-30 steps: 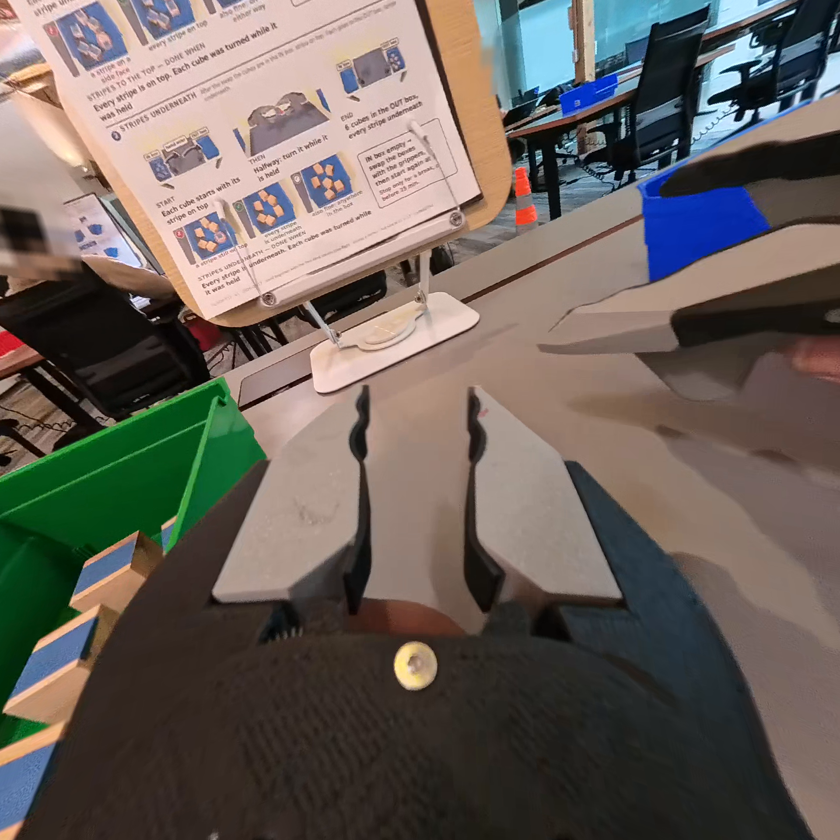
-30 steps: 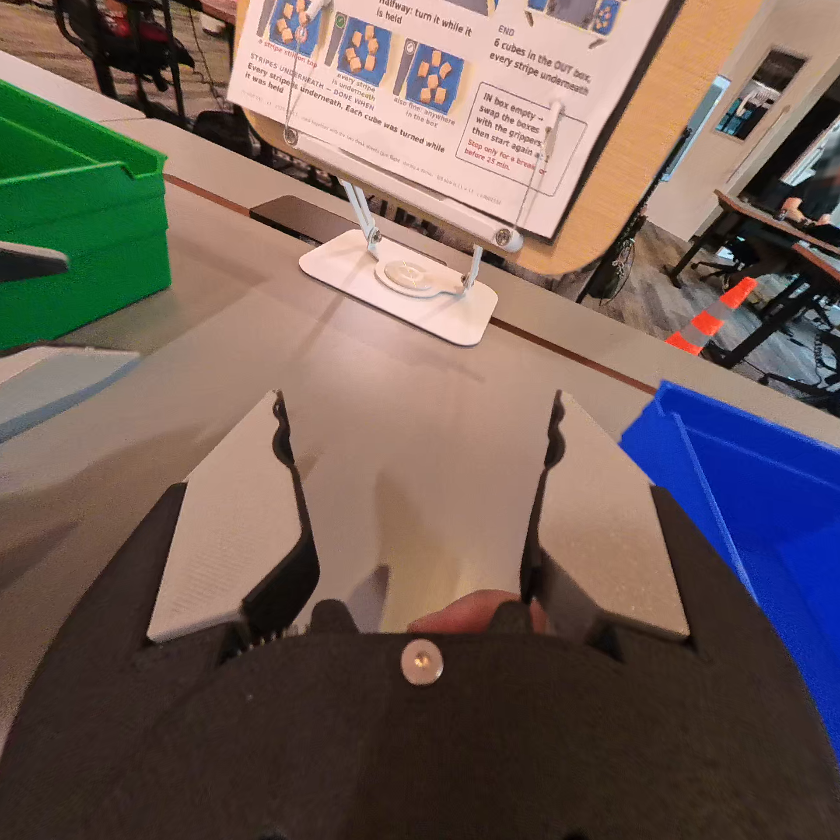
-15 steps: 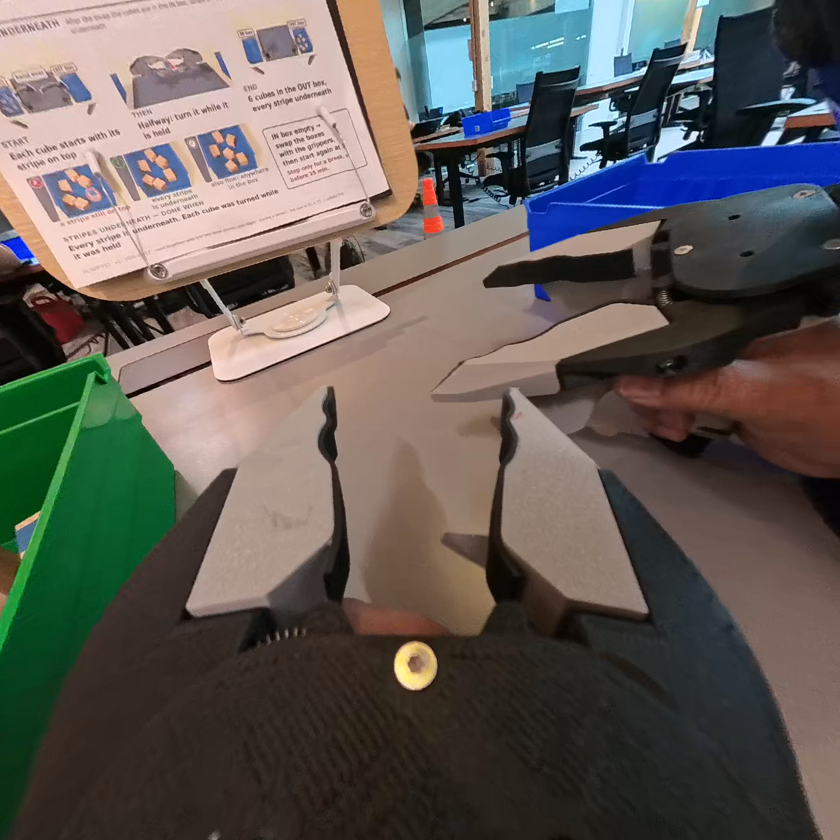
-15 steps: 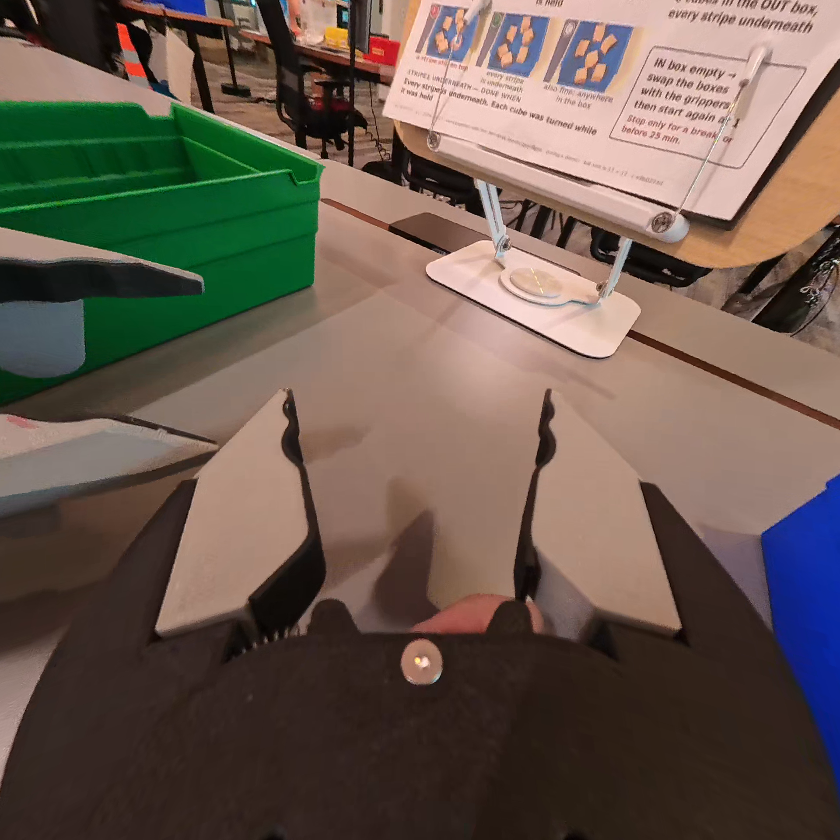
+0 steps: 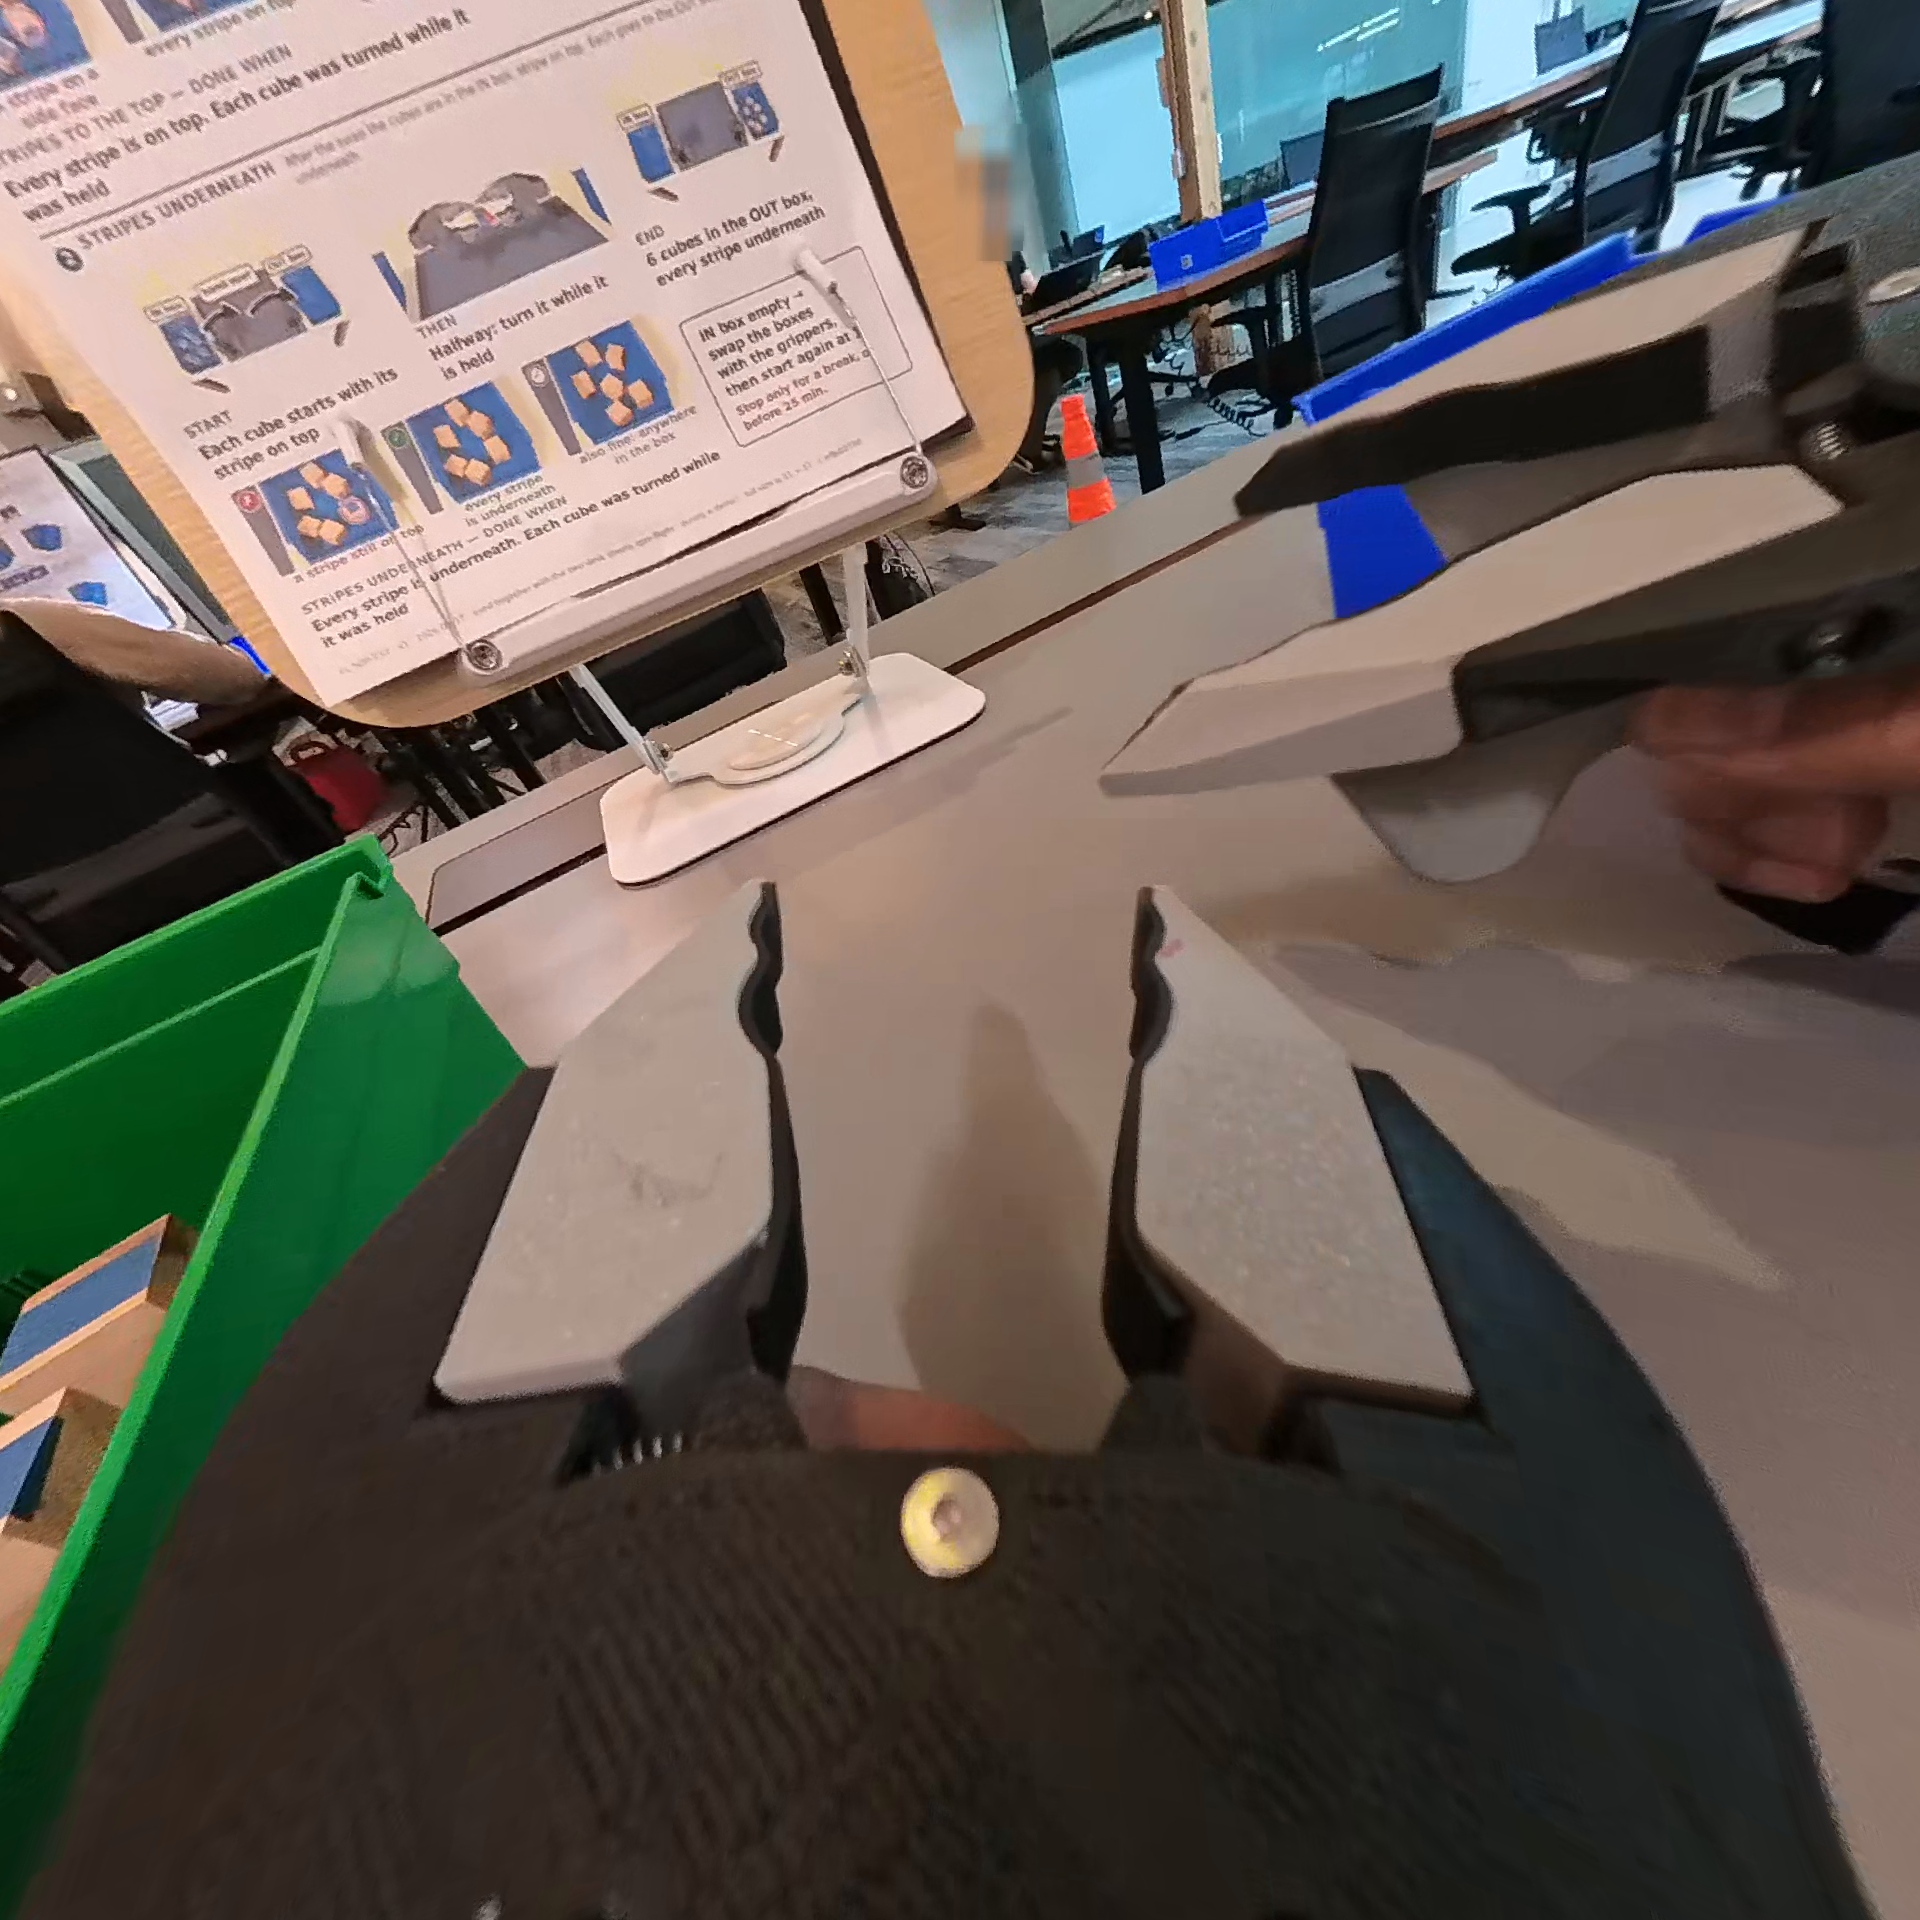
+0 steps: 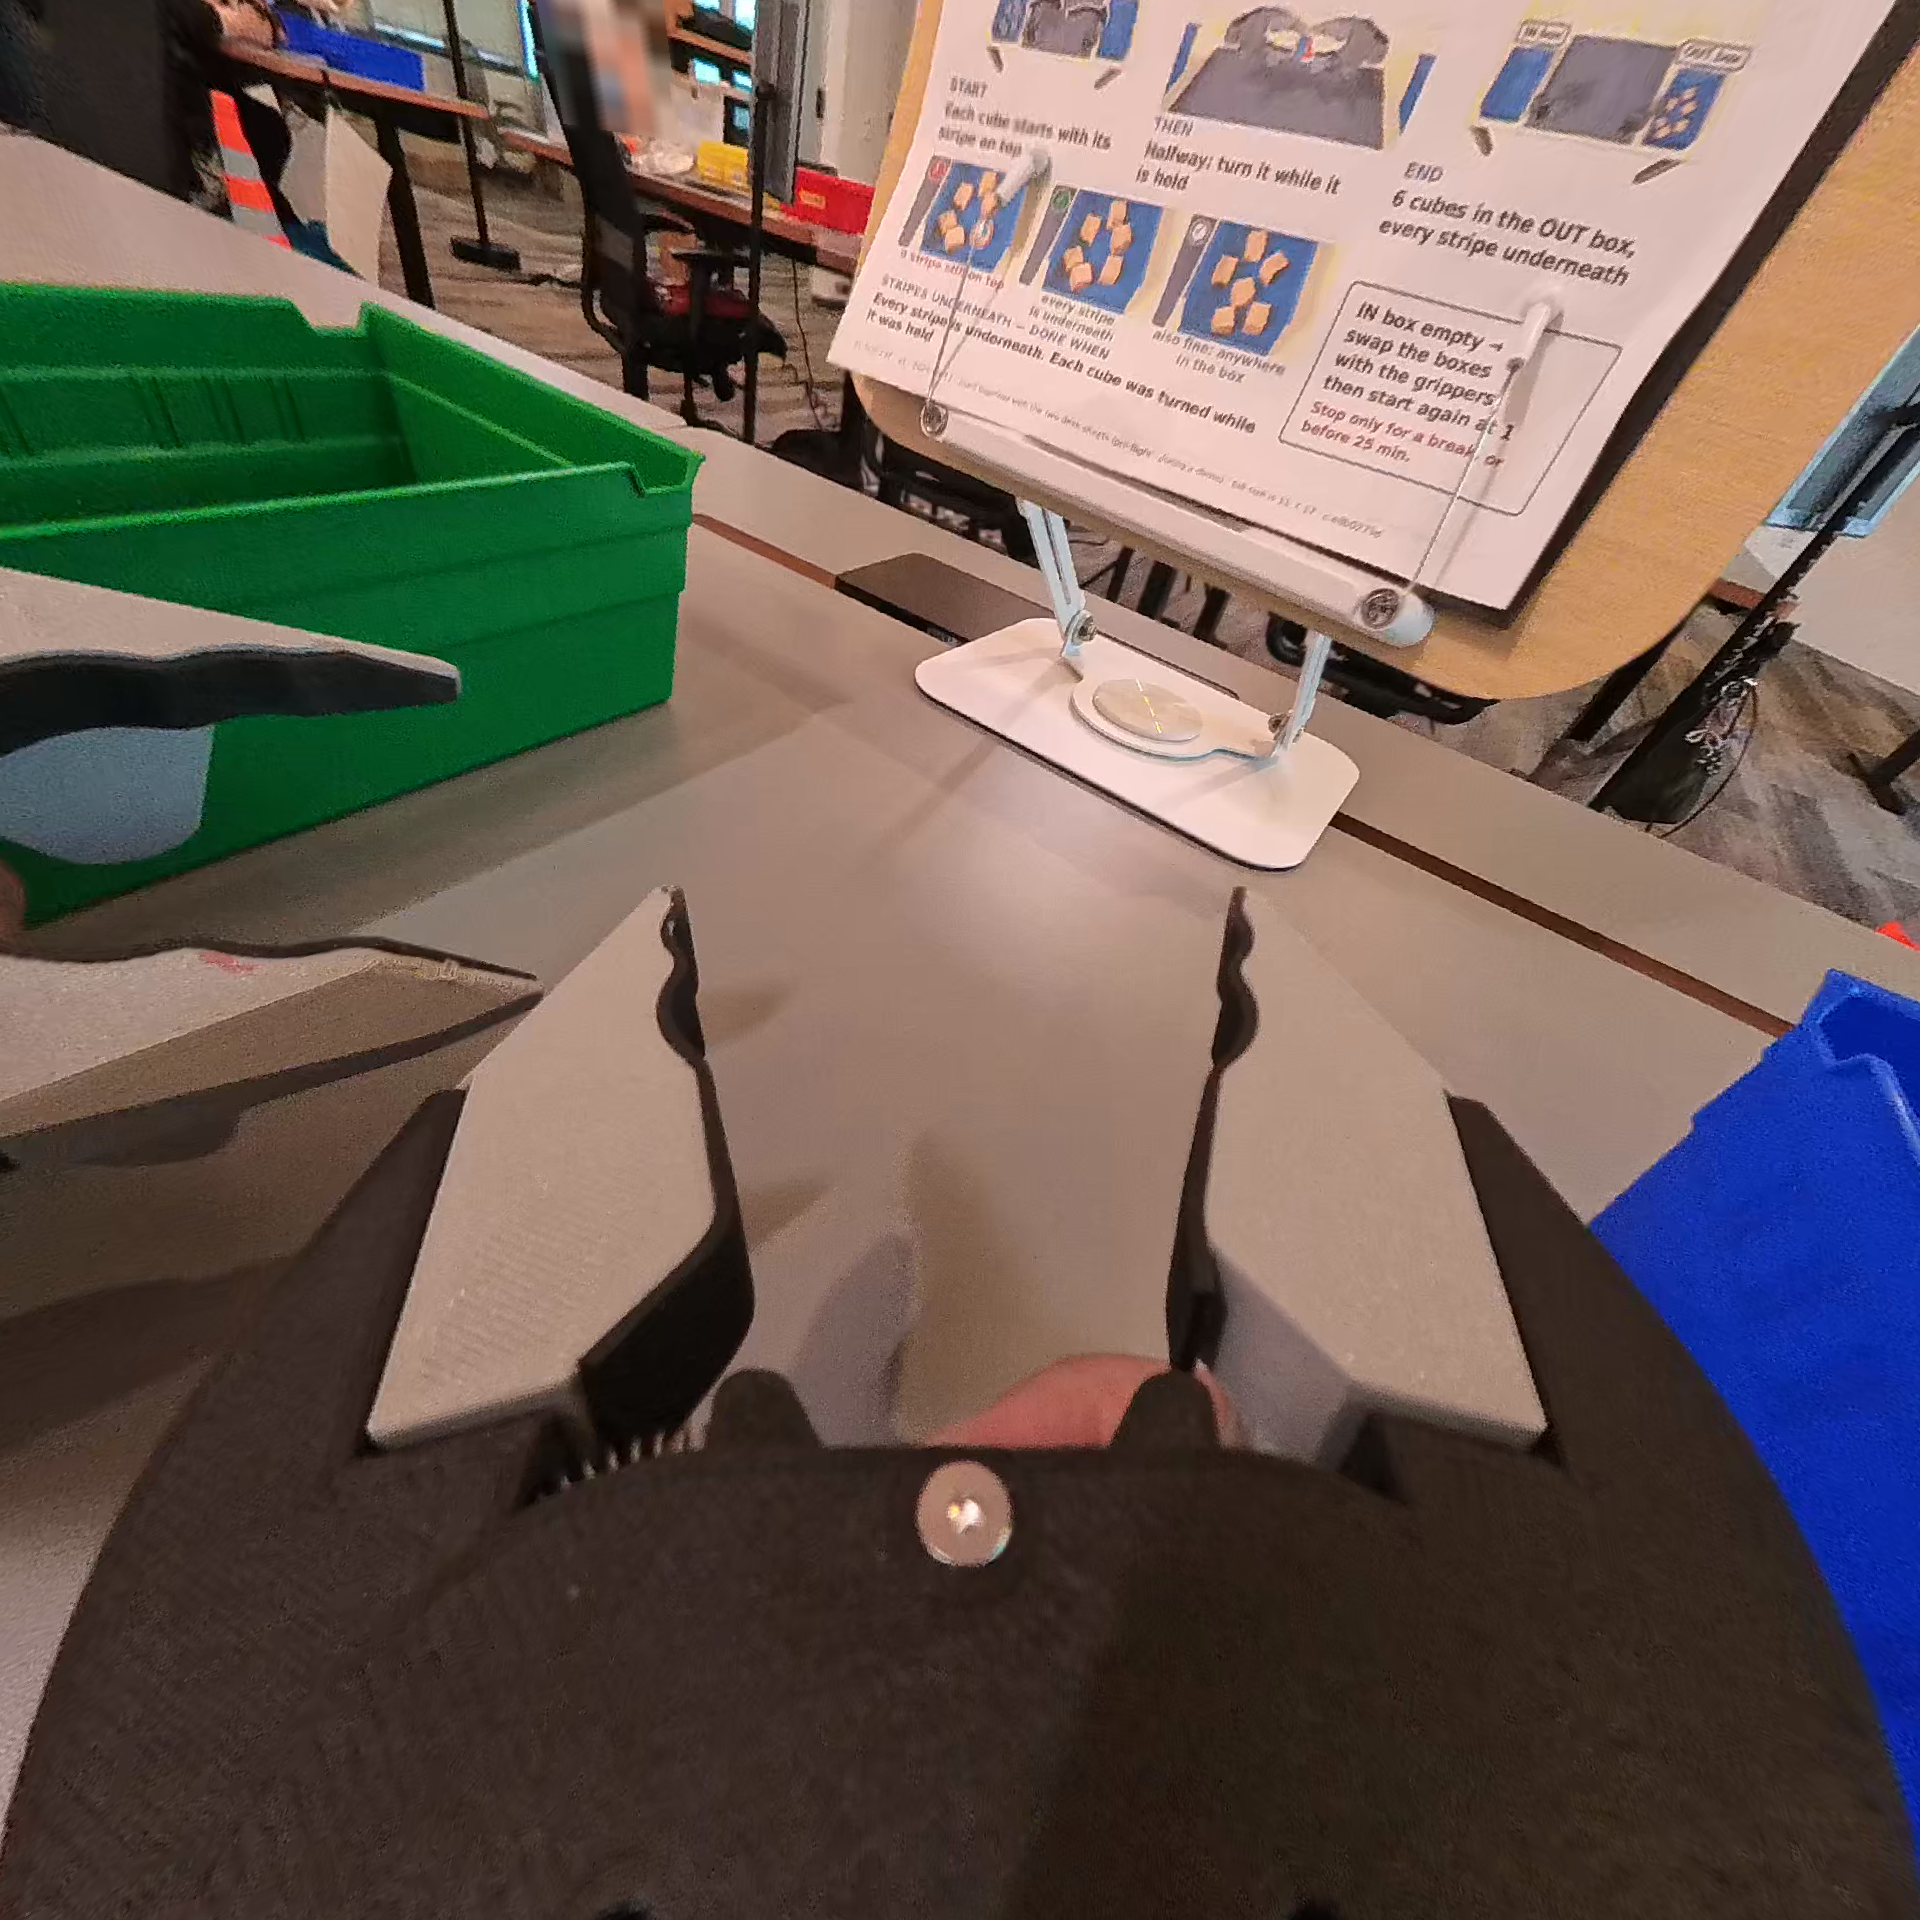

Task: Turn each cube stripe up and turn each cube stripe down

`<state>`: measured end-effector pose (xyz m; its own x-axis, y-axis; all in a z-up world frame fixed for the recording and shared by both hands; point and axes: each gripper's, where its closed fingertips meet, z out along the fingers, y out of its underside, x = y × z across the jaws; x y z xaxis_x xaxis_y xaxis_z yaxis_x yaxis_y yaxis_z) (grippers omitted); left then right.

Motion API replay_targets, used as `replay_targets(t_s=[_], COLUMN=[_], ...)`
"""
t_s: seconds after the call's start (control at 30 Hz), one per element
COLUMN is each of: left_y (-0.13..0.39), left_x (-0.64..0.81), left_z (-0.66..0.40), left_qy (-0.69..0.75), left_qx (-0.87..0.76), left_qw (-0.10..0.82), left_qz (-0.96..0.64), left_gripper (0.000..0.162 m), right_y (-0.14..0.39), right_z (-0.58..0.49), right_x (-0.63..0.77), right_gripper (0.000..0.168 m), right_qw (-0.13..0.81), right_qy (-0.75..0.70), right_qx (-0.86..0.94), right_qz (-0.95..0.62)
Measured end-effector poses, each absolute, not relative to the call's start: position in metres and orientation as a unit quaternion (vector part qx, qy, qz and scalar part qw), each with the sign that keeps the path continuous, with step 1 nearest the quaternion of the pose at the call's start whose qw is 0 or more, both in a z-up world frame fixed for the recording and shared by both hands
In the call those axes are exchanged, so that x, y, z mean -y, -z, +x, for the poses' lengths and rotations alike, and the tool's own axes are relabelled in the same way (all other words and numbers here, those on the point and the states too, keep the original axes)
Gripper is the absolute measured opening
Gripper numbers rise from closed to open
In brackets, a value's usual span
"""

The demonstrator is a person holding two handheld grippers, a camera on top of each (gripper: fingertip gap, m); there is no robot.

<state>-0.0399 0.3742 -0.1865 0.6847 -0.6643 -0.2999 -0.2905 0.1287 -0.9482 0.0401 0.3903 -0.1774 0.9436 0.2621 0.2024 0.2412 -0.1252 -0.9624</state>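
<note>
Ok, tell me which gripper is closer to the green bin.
Left. The left gripper sits right beside the green bin, at its near wall. The right gripper is farther, over the table toward the blue bin.

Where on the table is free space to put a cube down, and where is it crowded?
The grey table is bare between the green bin, the white stand base and the blue bin. That patch lies ahead of the open right gripper. It is crowded near the green bin, where the open left gripper hovers, and inside it, where striped cubes lie.
</note>
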Motion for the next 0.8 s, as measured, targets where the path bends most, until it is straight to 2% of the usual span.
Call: replay_targets(t_s=[0.57, 0.73, 0.8], left_y=[0.185, 0.185, 0.179], left_x=[-0.384, -0.386, -0.384], left_z=[-0.047, -0.049, -0.049], left_qy=[0.163, 0.197, 0.188], left_qx=[-0.344, -0.329, -0.331], left_qw=[0.649, 0.628, 0.639], left_qz=[-0.658, -0.678, -0.668], left_gripper=[0.068, 0.077, 0.077], right_y=[0.214, 0.219, 0.218], right_z=[0.048, 0.048, 0.047], right_x=[-0.408, -0.412, -0.41], right_gripper=[0.099, 0.103, 0.098], right_qw=[0.578, 0.563, 0.564], right_qy=[-0.027, -0.043, -0.041], right_qx=[0.164, 0.152, 0.16], right_qz=[-0.799, -0.811, -0.809])
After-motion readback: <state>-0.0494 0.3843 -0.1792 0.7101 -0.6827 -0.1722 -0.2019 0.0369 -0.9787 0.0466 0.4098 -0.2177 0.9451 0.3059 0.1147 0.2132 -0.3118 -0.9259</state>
